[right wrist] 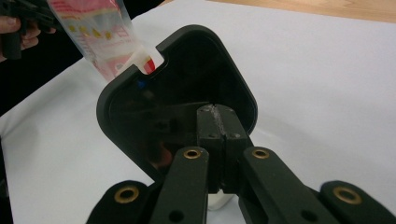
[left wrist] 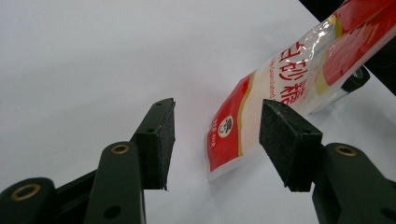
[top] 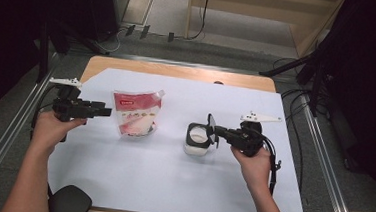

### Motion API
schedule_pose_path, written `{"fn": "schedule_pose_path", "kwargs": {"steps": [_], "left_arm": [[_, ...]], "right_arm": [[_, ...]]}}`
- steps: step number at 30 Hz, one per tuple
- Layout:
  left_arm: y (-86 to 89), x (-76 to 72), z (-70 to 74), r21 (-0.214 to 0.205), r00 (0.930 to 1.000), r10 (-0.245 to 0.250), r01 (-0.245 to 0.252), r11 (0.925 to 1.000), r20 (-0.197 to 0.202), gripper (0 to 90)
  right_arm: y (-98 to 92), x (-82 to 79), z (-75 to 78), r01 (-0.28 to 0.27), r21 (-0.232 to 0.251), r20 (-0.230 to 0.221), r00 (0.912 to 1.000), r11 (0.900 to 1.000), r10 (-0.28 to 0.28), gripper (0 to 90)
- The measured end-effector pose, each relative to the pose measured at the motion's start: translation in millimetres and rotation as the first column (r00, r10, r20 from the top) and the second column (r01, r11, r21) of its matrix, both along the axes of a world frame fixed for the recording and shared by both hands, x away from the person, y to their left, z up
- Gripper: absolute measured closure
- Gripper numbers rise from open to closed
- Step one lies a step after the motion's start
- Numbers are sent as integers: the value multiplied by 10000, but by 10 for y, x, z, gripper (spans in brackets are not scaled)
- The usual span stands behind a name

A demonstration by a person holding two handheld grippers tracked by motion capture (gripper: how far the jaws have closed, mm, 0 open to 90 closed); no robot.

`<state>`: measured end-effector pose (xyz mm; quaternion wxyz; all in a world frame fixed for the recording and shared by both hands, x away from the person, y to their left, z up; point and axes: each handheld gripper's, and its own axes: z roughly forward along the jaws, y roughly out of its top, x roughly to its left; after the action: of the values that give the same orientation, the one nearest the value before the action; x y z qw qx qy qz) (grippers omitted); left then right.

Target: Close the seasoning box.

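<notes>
Clearly, right claw (right wrist: 219,140) pinches black lid (right wrist: 177,93) — left claw (left wrist: 217,140) agape.

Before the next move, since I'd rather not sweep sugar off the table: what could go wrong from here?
1. The sugar bag stands upright on its own; the open left tongs sit right by its corner, so a nudge could tip it.
2. The right tongs press shut against the raised black lid of the white container; a slip could let the lid swing, or a pull could drag the container.
</notes>
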<state>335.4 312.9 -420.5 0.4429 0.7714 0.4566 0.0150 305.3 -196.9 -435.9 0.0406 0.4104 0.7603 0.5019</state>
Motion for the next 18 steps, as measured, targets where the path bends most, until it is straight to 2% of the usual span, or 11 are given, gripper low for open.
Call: {"fn": "schedule_pose_path", "kwargs": {"steps": [1, 7, 12, 18], "left_arm": [[0, 2, -5, -79, 10000, -36, 36, 10000, -70, 467], [-3, -1, -1, 68, 10000, 43, -43, 10000, -49, 474], [16, -3, 6, -77, 9999, 105, -105, 9999, -54, 475], [9, 3, -2, -46, 10000, 6, -6, 10000, -83, 472]], "right_arm": [[9, -3, 2, -60, 2, -9, 10000, 10000, 60, 900], [67, -9, -12, -216, -106, 42, 9998, 9997, 216, 900], [85, -10, -32, -236, -219, -25, 9997, 9995, 235, 900], [140, -13, -53, -439, -329, -42, 9990, 9985, 438, 900]]}}
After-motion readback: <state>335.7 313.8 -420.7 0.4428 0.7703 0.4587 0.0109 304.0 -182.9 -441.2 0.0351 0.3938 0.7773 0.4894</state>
